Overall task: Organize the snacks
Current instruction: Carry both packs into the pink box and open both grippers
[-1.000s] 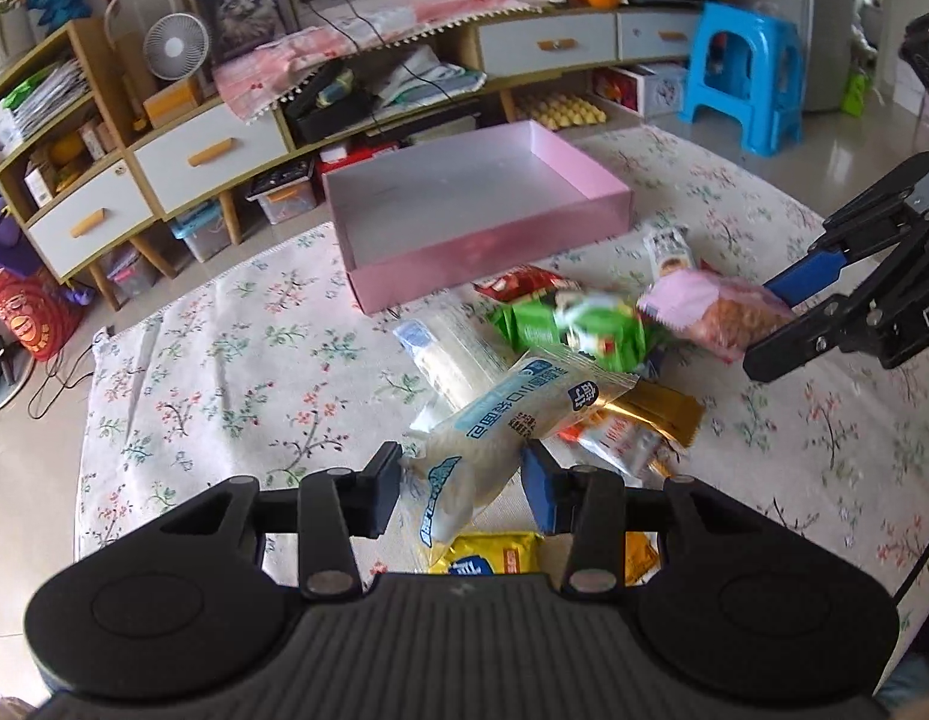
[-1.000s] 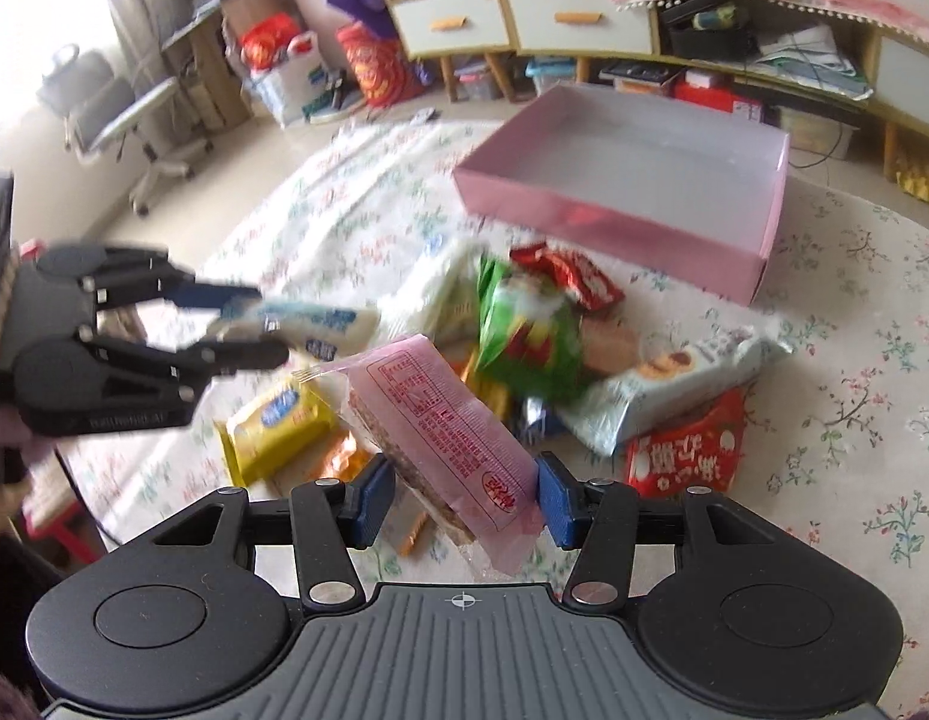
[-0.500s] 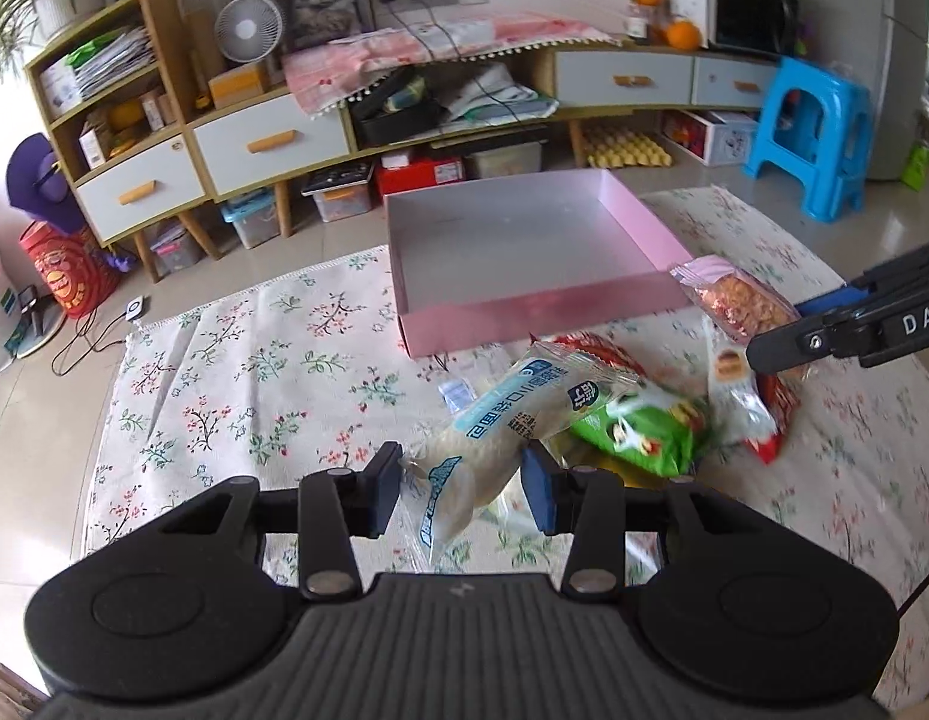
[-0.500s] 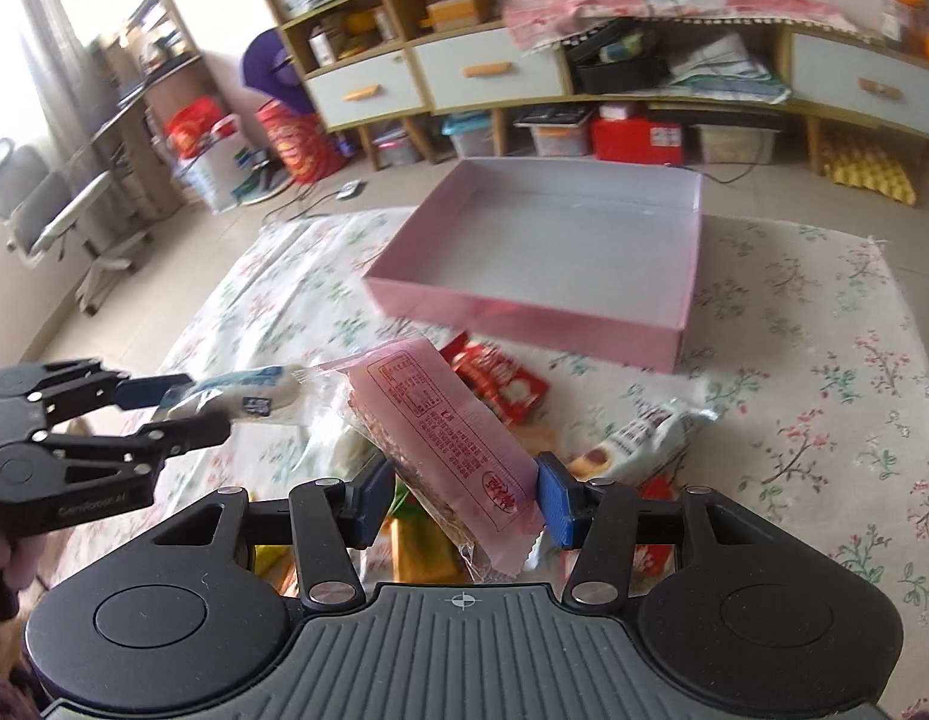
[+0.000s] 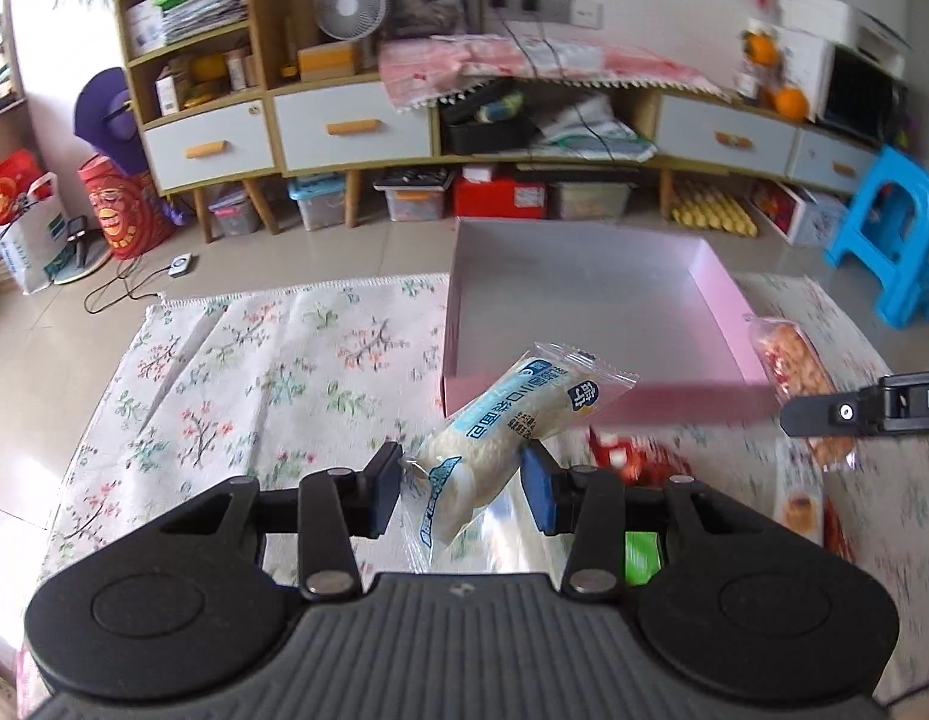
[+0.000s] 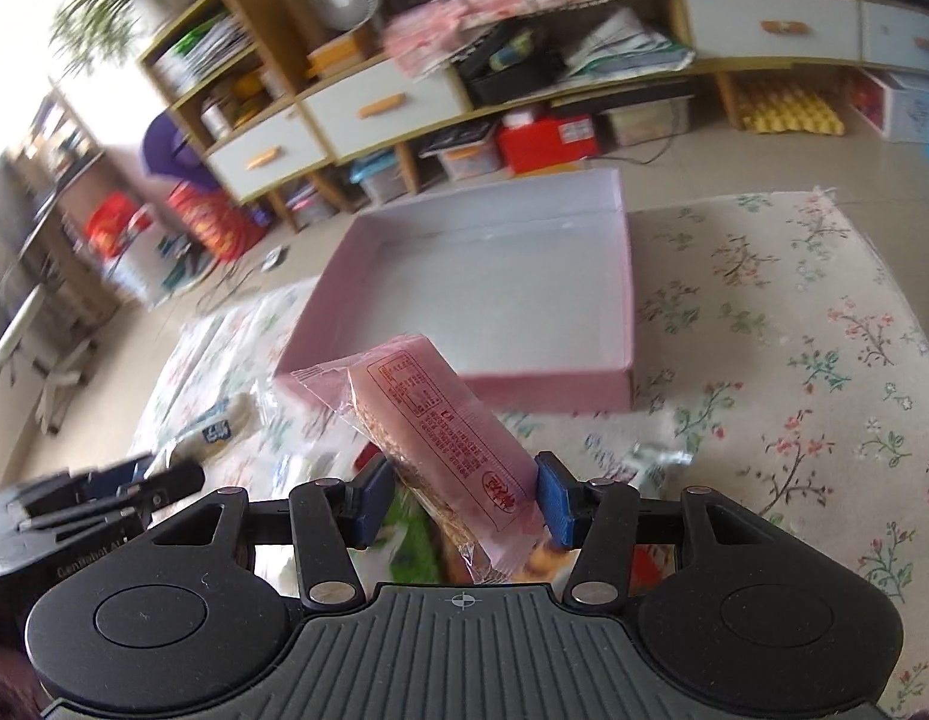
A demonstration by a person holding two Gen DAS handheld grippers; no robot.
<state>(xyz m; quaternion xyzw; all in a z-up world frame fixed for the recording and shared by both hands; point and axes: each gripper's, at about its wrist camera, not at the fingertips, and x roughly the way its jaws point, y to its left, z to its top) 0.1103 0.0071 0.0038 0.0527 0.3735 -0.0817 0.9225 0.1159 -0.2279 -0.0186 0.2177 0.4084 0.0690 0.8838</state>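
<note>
Item 1. Left gripper (image 5: 461, 489): jaws closed on white-and-blue snack packet (image 5: 506, 432), clamped near its lower end; packet raised off the cloth, upper end tilted toward the near wall of the pink box (image 5: 722, 324).

Item 2. Right gripper (image 6: 460, 501): jaws closed on pink-wrapped snack bar (image 6: 440, 420), wrapper pinched between both blue pads; bar slanted up and left, its far end level with the box's front wall in the right wrist view.

Item 3. Pink box, open top, white interior: no contents visible; seated on floral cloth (image 5: 254, 384), far edge by the floor.

Item 4. Remaining snacks: red packet (image 5: 620, 450), green packet (image 5: 641, 555) and a few others on the cloth below and beside the grippers, blurred, count uncertain.

Change noted against one second ago: both grippers then low over the snack pile, box well ahead and off to one side; now box large and close to centre in both views, pile mostly dropped beneath the frames. Grip on both packets unchanged throughout. Both views rolled toward level.

Bearing on task: pick-up stage apparently complete for two items; carry toward the box well advanced, release not yet made. Neither packet over the box interior yet, each just short of the near wall. Likely next need: forward travel over the wall, then release. Risk: loose wrapper ends catching the box rim.
</note>
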